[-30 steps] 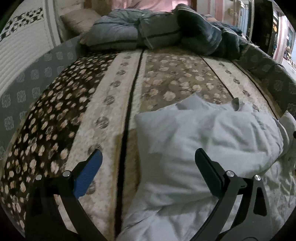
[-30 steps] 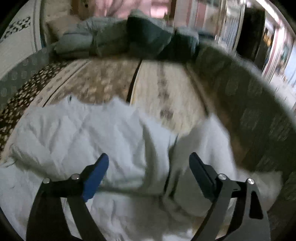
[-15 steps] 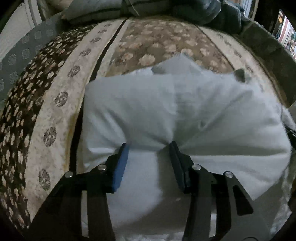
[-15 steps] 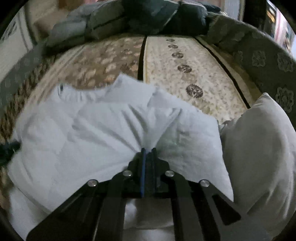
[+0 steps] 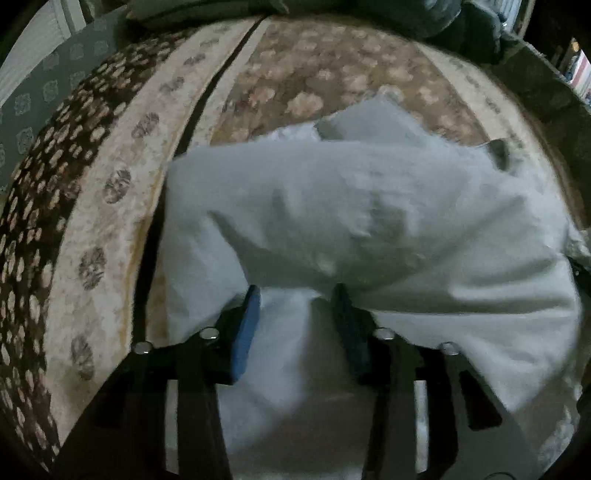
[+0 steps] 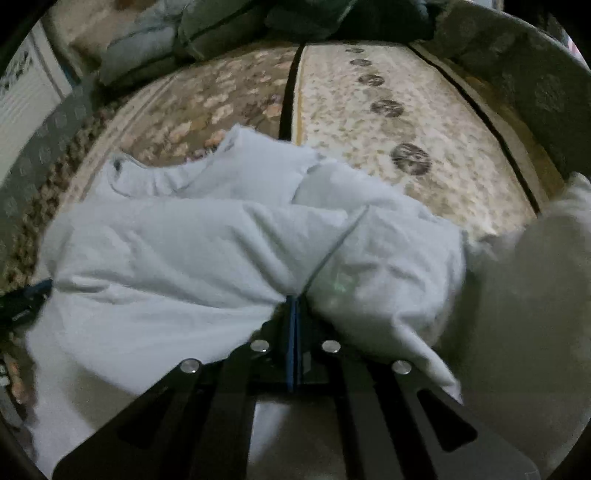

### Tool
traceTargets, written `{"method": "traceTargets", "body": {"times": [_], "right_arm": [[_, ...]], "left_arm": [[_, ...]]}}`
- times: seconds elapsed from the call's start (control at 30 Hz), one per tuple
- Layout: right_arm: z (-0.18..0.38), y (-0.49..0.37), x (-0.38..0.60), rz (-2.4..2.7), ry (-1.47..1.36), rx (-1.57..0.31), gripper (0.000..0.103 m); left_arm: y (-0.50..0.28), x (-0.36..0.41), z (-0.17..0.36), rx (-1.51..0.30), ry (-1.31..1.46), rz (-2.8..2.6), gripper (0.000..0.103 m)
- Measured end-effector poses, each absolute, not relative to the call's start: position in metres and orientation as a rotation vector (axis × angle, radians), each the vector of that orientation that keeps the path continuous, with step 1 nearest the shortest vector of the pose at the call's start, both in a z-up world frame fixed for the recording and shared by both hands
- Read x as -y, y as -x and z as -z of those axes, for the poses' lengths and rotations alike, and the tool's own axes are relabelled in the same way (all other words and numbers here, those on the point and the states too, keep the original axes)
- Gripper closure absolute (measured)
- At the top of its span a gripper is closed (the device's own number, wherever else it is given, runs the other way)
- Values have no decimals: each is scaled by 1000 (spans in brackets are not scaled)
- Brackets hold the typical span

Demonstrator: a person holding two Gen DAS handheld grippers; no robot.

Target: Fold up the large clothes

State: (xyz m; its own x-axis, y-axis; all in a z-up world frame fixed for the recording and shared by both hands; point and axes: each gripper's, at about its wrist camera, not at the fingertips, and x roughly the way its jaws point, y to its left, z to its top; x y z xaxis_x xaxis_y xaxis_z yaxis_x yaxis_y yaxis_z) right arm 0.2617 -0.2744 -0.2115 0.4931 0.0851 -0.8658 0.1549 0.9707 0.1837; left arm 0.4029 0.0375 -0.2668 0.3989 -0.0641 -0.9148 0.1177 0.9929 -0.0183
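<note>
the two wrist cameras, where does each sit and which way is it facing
Left wrist view: sits on the left gripper, looking steeply down along its jaws, which are closing on a bunched fold of the white garment; only the gripper's black arms show.
Right wrist view: sits on the right gripper, angled down the same way, jaws pinched on the garment's near edge; a white pillow lies at right.
Shared: the garment, the patterned bedspread, and piled bedding at the far end.

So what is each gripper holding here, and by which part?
Both hold the white garment at its near edge. The right gripper is shut on a thin pinch of fabric. The left gripper is closing on a thick bunched fold between its pads.
</note>
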Motion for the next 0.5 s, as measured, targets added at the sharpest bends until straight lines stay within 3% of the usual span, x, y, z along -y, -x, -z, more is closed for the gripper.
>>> {"method": "traceTargets", "body": {"times": [0.17,0.5], "right_arm": [[192,-227,270,29,-246,-1015,97],[252,-228,262,34,-194,-1079,103]], "left_arm": [[-369,1,226,-1045,-87,199,65],[-372,42,273,-1109,-167,191,63]]}}
